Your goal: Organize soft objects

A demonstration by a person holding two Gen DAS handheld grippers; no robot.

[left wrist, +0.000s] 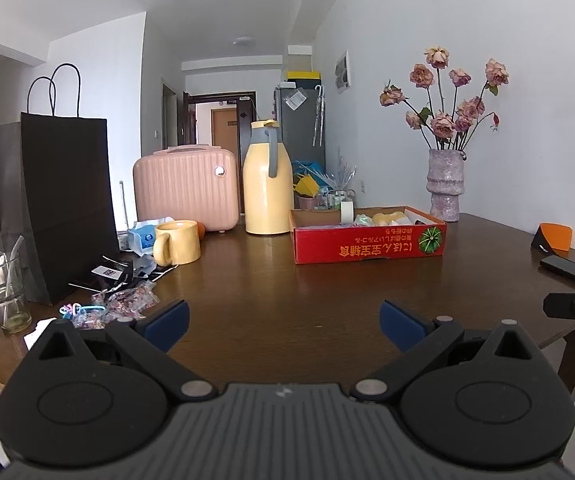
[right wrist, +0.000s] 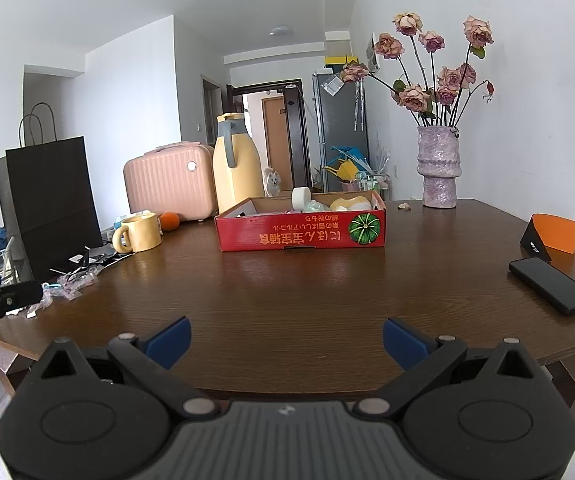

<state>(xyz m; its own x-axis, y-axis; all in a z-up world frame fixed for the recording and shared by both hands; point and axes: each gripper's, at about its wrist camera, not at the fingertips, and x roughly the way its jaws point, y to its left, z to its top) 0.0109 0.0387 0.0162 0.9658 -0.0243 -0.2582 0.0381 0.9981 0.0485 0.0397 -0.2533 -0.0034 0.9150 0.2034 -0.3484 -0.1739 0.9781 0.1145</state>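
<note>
Both grippers I hold level just above the near edge of the wooden table [right wrist: 287, 280], pointing forward. Left gripper [left wrist: 283, 326] is spread wide with nothing between its blue pads [left wrist: 167, 324]; right gripper [right wrist: 285, 342] likewise released and empty. Well ahead of both sits the red cardboard box [right wrist: 301, 232], soft items inside, a tape roll [right wrist: 301, 199] among them.
</note>
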